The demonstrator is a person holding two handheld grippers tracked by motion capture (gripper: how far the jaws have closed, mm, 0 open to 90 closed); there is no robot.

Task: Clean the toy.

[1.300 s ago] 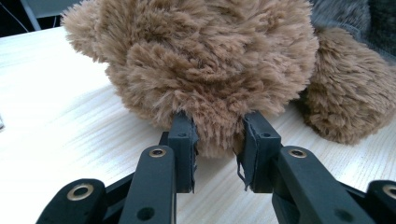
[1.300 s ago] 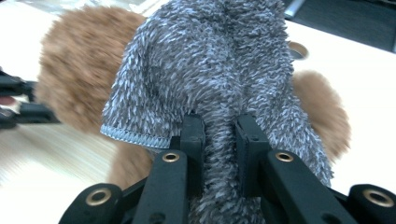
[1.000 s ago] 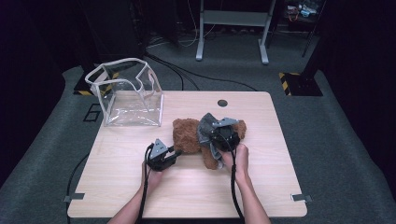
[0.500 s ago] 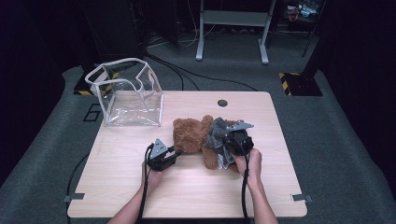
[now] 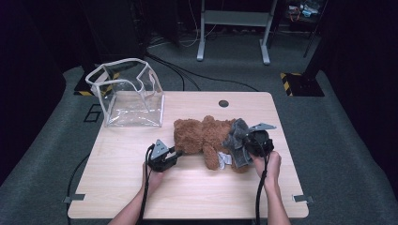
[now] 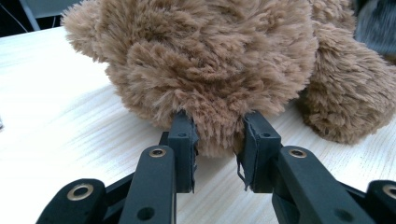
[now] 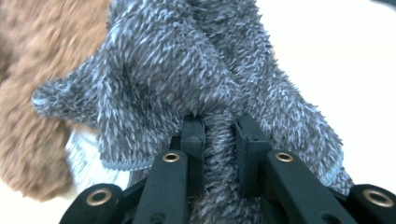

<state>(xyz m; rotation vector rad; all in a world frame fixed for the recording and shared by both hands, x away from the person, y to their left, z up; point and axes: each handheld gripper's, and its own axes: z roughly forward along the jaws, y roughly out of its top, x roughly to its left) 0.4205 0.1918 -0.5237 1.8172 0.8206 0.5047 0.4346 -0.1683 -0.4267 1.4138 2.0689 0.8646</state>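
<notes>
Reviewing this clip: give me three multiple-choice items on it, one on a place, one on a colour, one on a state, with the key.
1. Where does the clear bag stand?
A. Far left corner of the table
B. Near right corner
C. On the floor

2. What colour is the garment on the teddy bear?
A. Red
B. Grey
C. Yellow

3. What is the right gripper doing?
A. Hanging open above the bear
B. Lying on the table
C. Pinching the garment

Key: 1 A, the high view shows it at the far left; 2 B, its fleece is grey; 3 C, a fold sits pressed between the jaws.
</notes>
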